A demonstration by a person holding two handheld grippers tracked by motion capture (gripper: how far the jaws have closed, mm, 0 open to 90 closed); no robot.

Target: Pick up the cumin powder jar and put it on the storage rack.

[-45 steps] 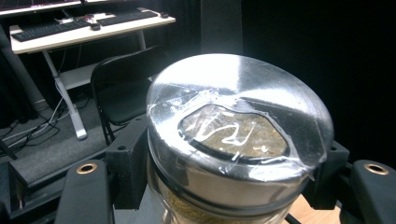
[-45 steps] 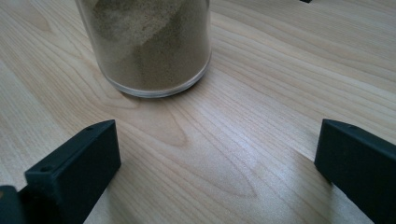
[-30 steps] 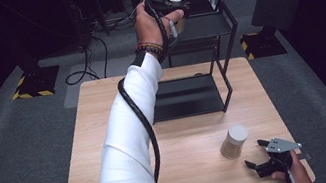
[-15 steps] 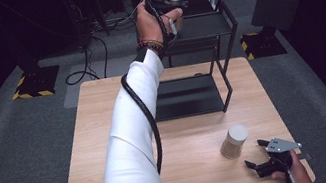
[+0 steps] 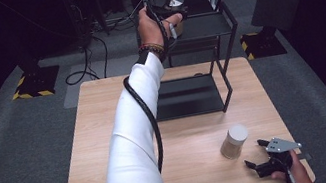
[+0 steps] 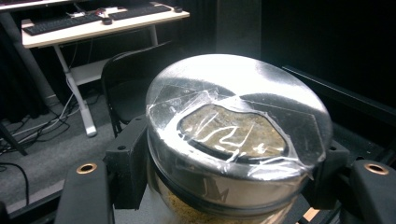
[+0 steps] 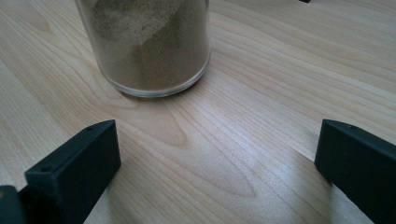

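Compared with the frame a second earlier, the left gripper (image 5: 167, 7) sits slightly lower in the upper centre of the high view and a touch nearer the top tier of the black wire rack (image 5: 222, 35); the white sleeve (image 5: 133, 147) and the cable along it run up the frame much as before. The right gripper (image 5: 263, 155) has not shifted from the lower right corner, and the jar with the white lid (image 5: 234, 141) stands in the same spot on the wooden table (image 5: 110, 146), just to the upper left of that gripper. Left tongs: closed on a jar with a metal lid (image 6: 236, 126), pads pressed against both sides of the glass just under the lid rim, as the left gripper view shows. This held jar is clear glass, upright or nearly so, holding a tan, sandy granular fill seen below the rim at the bottom of the frame. Its lid is shiny silver with a dark-edged oval window in the middle, through which the same tan fill shows; wrinkled clear tape crosses the window and laps over the lid edge. In the high view the jar appears at top centre, by the rack's upper shelf. Right tongs: wide apart, nothing between them, resting low over the table; in the right gripper view the white-lidded jar's base (image 7: 149, 46) sits at upper left, clear of both jaws, filled with the same tan powder.
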